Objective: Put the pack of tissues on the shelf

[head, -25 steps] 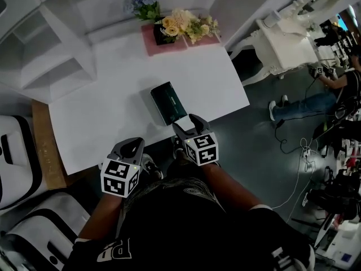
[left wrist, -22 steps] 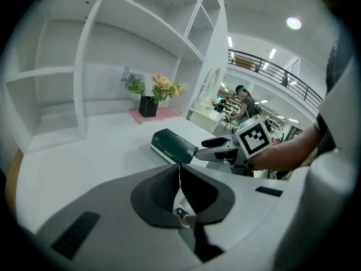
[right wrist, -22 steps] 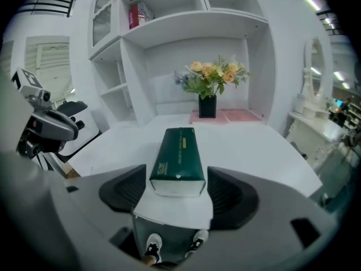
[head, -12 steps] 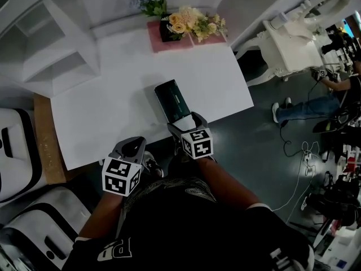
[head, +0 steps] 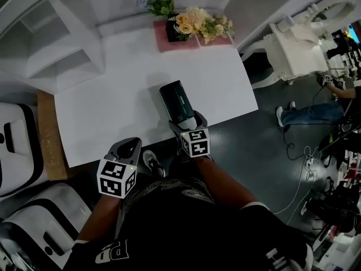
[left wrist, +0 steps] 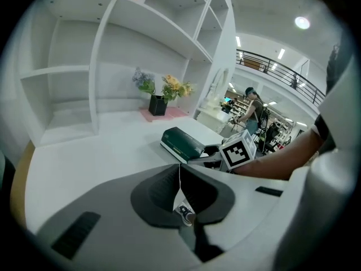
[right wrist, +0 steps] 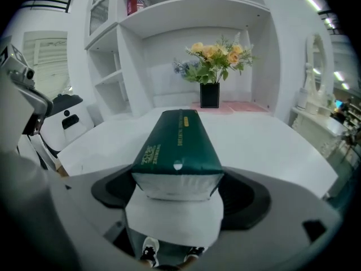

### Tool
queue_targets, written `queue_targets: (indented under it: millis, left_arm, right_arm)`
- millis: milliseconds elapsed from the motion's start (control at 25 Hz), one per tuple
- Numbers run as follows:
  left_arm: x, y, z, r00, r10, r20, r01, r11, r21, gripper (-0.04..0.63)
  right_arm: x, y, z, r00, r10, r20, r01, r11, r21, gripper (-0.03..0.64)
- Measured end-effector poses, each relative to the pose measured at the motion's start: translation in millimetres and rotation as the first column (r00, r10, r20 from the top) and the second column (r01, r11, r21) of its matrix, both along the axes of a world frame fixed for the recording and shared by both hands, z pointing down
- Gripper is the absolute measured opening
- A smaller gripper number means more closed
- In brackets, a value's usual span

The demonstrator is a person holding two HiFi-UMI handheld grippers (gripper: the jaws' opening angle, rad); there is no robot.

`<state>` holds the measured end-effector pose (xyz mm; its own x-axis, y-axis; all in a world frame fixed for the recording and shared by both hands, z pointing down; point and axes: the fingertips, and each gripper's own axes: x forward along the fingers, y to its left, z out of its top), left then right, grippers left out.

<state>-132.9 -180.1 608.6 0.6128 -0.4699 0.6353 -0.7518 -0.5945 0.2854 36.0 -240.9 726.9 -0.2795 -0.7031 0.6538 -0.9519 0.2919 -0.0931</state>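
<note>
now right gripper (head: 188, 119) jaws, just opened, straddle the tissue pack (head: 175, 98).

- The pack of tissues (right wrist: 177, 140) is wrapped in thin dark-green plastic film with a soft sheen, paler at its near end.
- The surface (head: 113, 106) is smooth matt white, as is the shelf (head: 62, 55).
- The left tongs (left wrist: 180, 193) and right tongs (right wrist: 177, 188) look like matt grey plastic with darker pads.
- The floor (head: 254, 145) is smooth and dark grey.
</note>
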Motion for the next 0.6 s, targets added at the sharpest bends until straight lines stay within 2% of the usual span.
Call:
queue_targets:
  millis: [440, 600]
  left_arm:
    - [-12, 5, 0, 1.000, -0.022, 0.008, 0.022, 1.000, 0.004, 0.017]
    - [-16, 3, -7, 0.999, -0.031, 0.006, 0.031, 0.999, 0.020, 0.017]
  right_arm:
    - [-6, -12, 10, 1.000, -0.002, -0.011, 0.003, 1.000, 0.031, 0.436]
    - [-4, -12, 9, 1.000, -0.011, 0.002, 0.011, 1.000, 0.001, 0.436]
